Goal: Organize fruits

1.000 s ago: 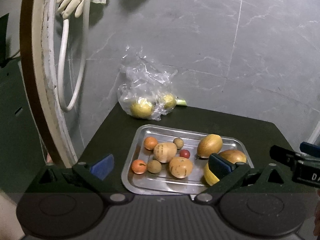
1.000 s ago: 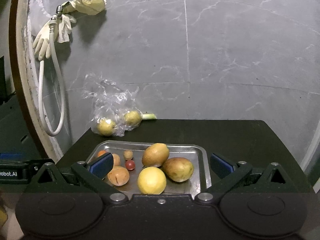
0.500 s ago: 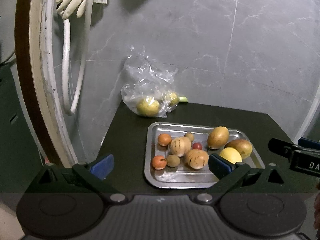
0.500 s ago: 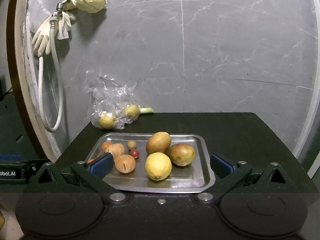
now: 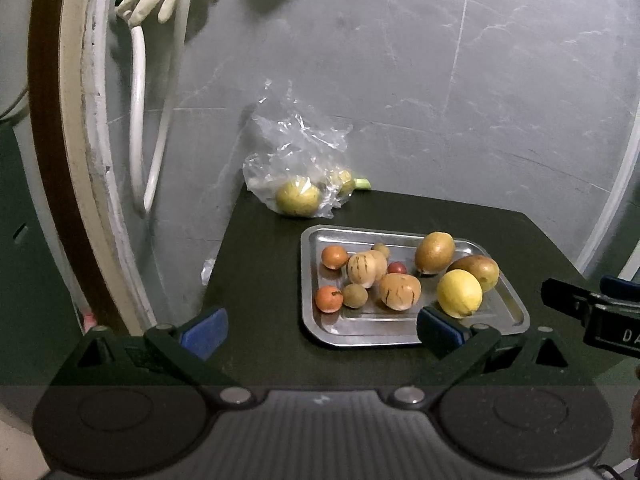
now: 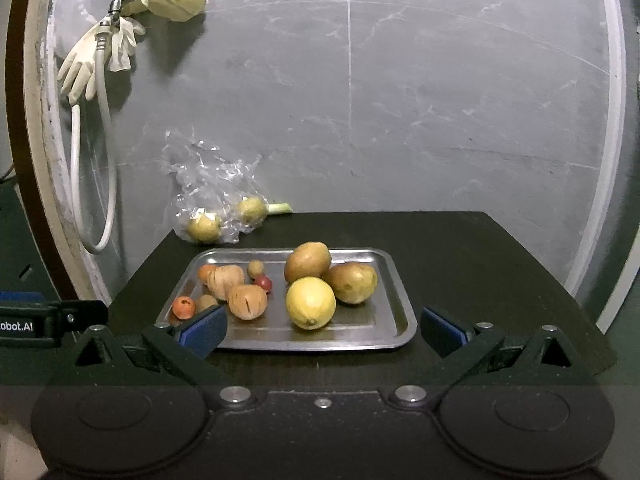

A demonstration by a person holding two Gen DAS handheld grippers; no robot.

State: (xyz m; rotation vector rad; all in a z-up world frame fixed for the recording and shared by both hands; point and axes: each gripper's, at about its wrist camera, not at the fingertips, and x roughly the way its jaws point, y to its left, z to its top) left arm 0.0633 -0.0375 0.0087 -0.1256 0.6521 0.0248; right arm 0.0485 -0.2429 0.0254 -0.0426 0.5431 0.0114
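— Steel tray [image 6: 400, 312] of fruit sits mid-bench [image 6: 480, 248], the lemon [image 6: 310, 302] toward its near side. Room around it?

— Bare dark bench right of the tray; a plastic bag [image 6: 212, 204] crowds the far left corner.

— Tongs?

— Left tongs [image 5: 320, 330] and right tongs [image 6: 322, 330] both spread wide, holding nothing, at the near edge.

— Differences between views?

— Only the right view shows the tap [image 6: 114, 10] above the glove [image 6: 80, 68].
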